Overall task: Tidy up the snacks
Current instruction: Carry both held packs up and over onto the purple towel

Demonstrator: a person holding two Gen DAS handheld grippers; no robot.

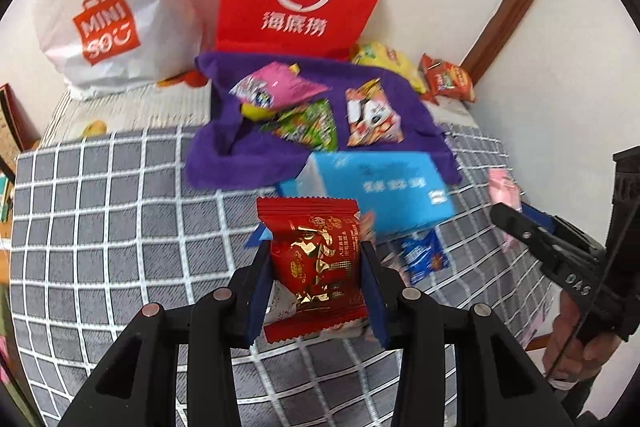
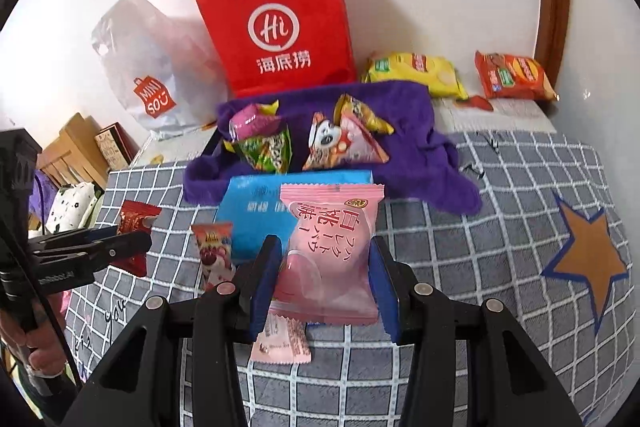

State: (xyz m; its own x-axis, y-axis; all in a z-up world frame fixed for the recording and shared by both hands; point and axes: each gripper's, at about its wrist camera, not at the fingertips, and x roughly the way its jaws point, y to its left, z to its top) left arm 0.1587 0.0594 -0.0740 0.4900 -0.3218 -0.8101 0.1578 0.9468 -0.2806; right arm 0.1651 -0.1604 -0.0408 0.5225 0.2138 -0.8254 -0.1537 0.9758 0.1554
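My left gripper (image 1: pixel 316 257) is shut on a red and gold snack packet (image 1: pixel 316 259), held above the grey checked cloth. My right gripper (image 2: pixel 324 259) is shut on a pink snack packet (image 2: pixel 332 251), also lifted above the cloth. Ahead of both lies a blue box (image 1: pixel 380 187) and behind it a purple towel (image 1: pixel 248 155) with a pink, a green (image 1: pixel 310 125) and a red-and-white packet (image 1: pixel 372 117) on it. The towel (image 2: pixel 420 155) and blue box (image 2: pixel 256 211) also show in the right wrist view. Each gripper shows at the edge of the other's view.
A red paper bag (image 2: pixel 280 27) and a white Miniso plastic bag (image 1: pixel 108 15) stand against the wall. Yellow (image 2: pixel 416 71) and orange packets (image 2: pixel 512 75) lie at the back right. Small packets (image 2: pixel 212 251) (image 2: pixel 280 343) (image 1: pixel 424 255) lie on the cloth near the grippers.
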